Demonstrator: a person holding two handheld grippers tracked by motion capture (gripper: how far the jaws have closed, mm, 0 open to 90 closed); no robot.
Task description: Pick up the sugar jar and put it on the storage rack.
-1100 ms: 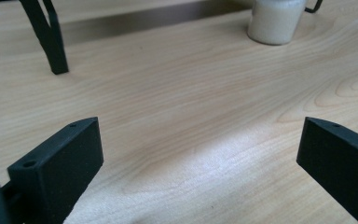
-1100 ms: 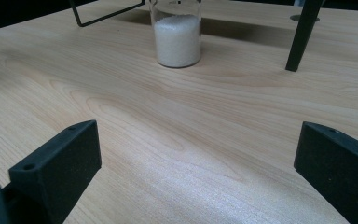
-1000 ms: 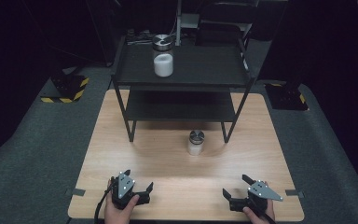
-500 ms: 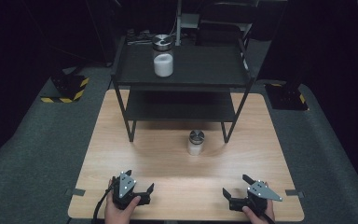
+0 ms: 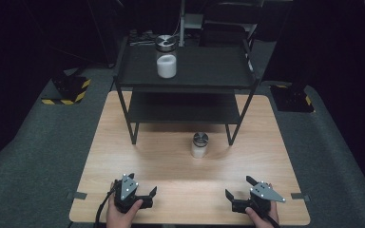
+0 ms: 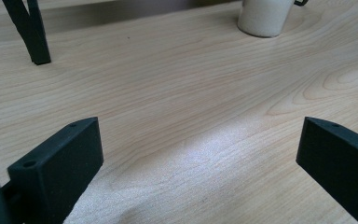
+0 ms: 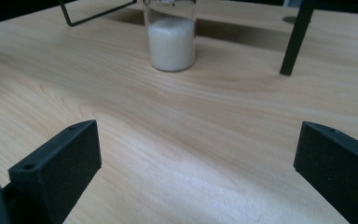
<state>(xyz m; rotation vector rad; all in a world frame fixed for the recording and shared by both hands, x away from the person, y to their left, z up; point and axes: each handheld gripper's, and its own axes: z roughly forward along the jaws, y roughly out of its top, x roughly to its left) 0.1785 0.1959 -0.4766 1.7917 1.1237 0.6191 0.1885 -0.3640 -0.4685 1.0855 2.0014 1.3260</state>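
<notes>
A small glass jar [image 5: 199,145] with a metal lid, part full of white powder, stands on the wooden table [image 5: 123,137] just before the black shelf rack [image 5: 185,85]. A second, larger jar [image 5: 166,59] of the same kind sits on the rack's top shelf. My left gripper [image 5: 142,184] rests open near the table's front left edge, held by a hand. My right gripper [image 5: 238,186] is open at the front right. In the left gripper view the jar [image 6: 265,16] is far ahead to the right of the wide-apart jaws [image 6: 200,140]. In the right gripper view the jar [image 7: 171,39] stands ahead, beyond the empty jaws [image 7: 196,140].
The rack's front legs [image 6: 32,32] [image 7: 296,39] stand on the table on either side of the small jar. Its lower shelf [image 5: 180,109] is bare. Grey carpet surrounds the table, with yellow-black striped blocks [image 5: 69,90] at the back left.
</notes>
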